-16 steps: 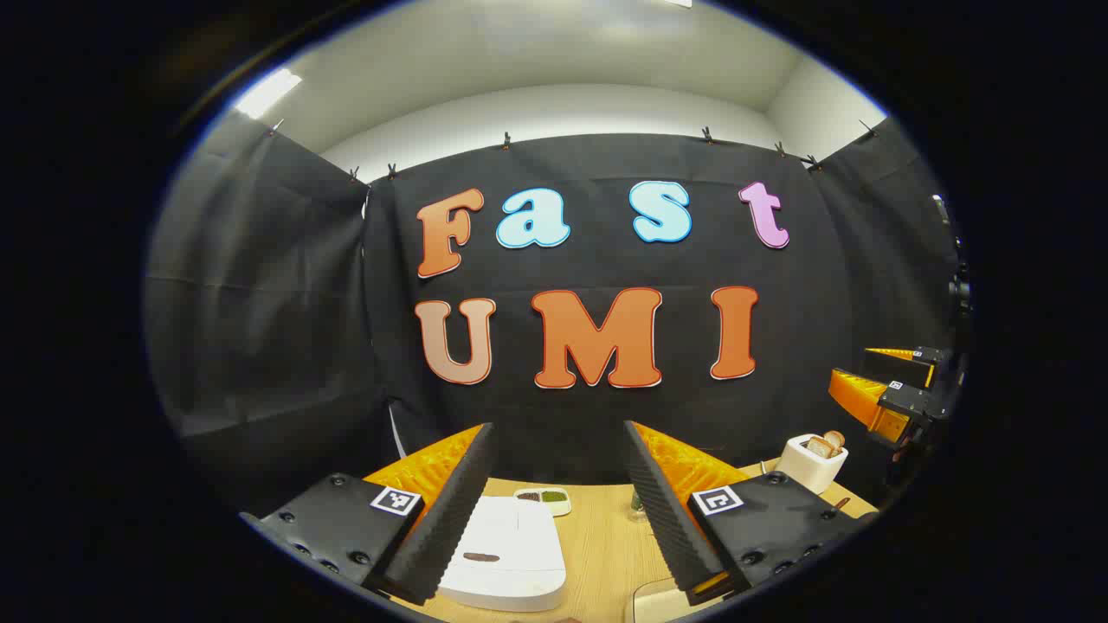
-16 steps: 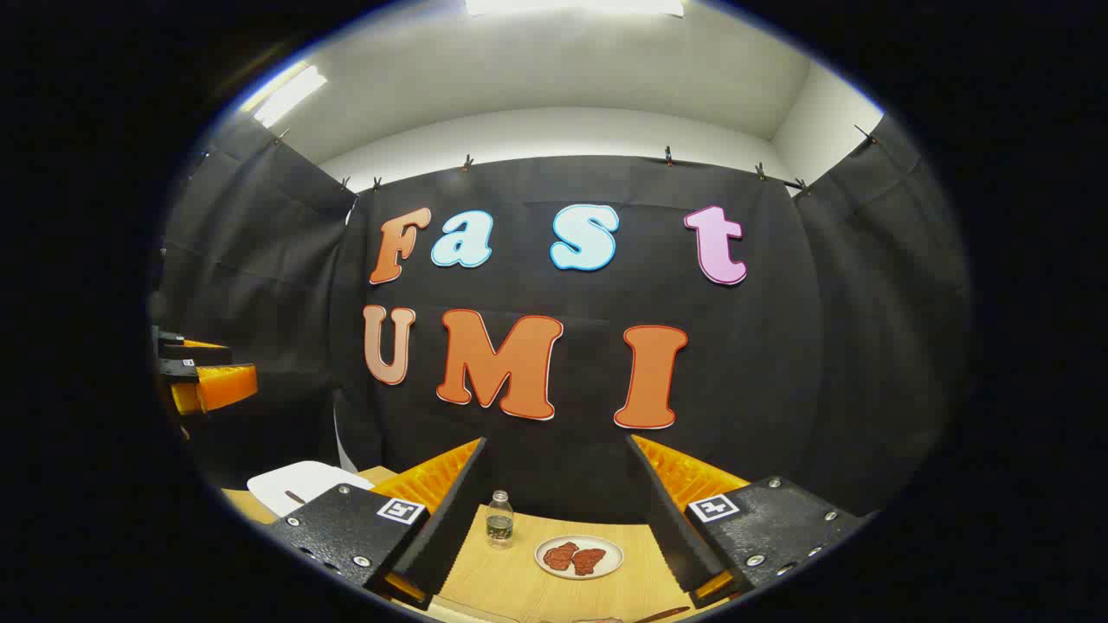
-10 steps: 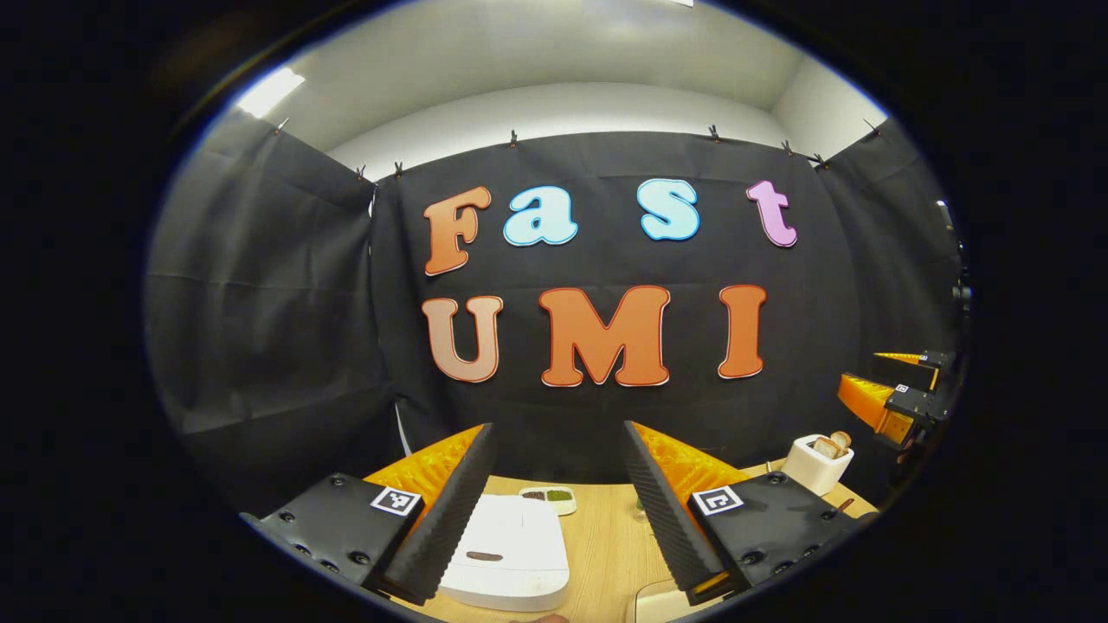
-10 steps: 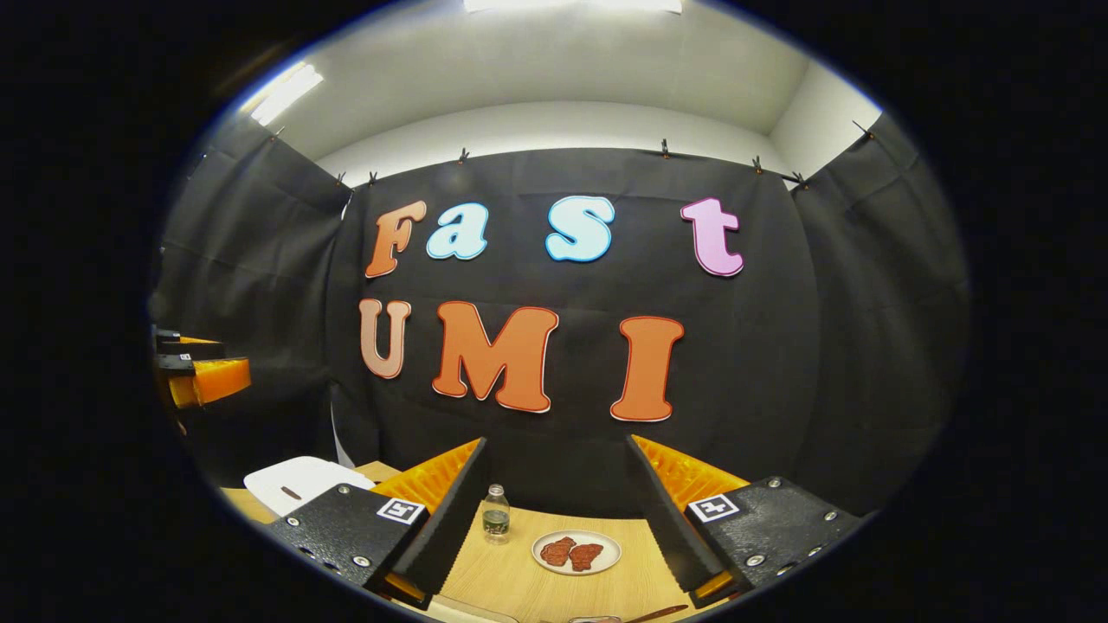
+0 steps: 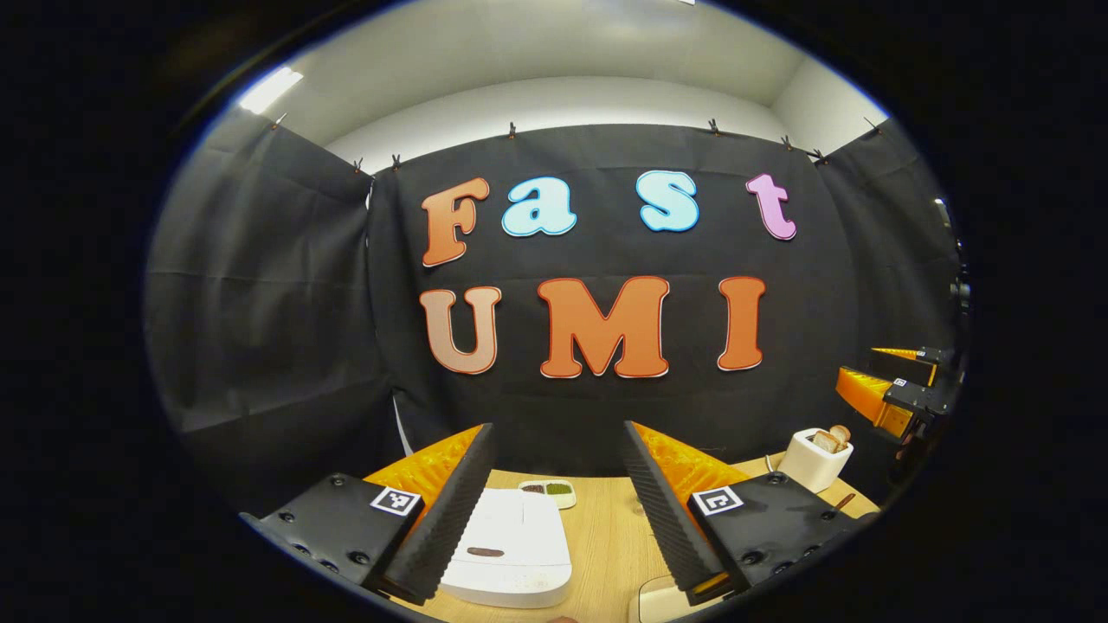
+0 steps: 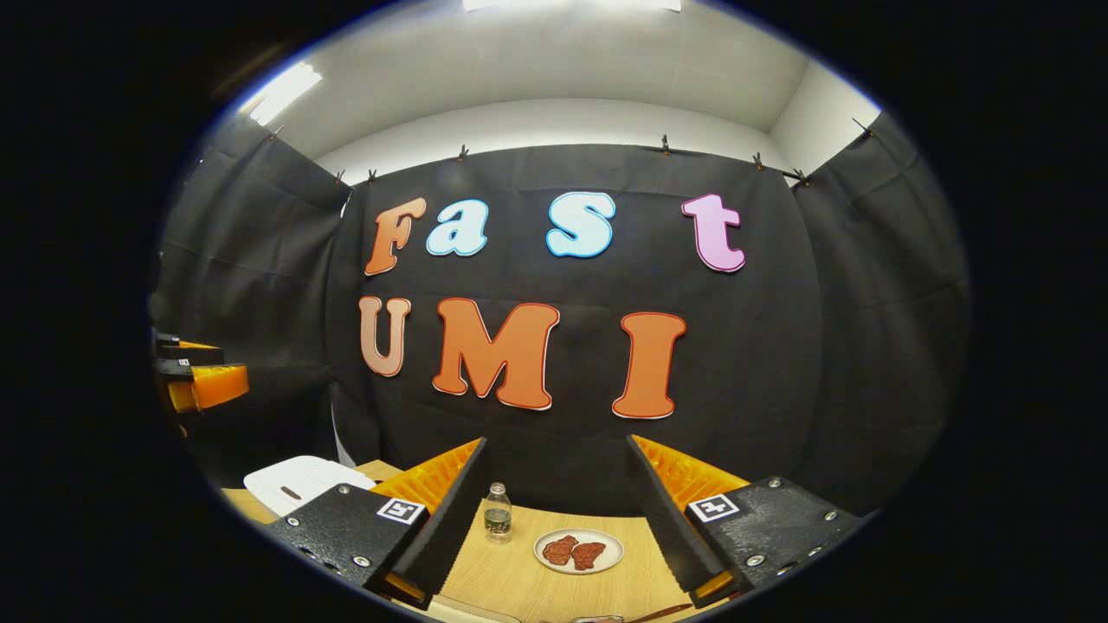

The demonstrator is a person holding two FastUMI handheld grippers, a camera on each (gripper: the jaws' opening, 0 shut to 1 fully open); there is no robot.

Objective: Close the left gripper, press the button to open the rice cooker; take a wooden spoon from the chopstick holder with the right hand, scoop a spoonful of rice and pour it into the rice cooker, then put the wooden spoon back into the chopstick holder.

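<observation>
Left gripper (image 5: pixel 554 510) spread wide, empty, hovering above white rice cooker (image 5: pixel 511 554) on wooden table (image 5: pixel 602 541); lid down. Right gripper (image 6: pixel 554 519) also spread, empty, over plate (image 6: pixel 578 551) and small bottle (image 6: pixel 497 514). Likely risks: pressing with fingers apart, straddling the button; sliding the cooker sideways. Chopstick holder, spoon: can't tell where.

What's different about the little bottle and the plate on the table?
The bottle stands upright and is tall and narrow; the plate lies flat and is wide and round. The bottle is clear with a dark layer low inside; the plate is white and carries two reddish-brown pieces of food. The bottle stands a bit farther back than the plate. Both rest on the wooden table, side by side without touching.
</observation>
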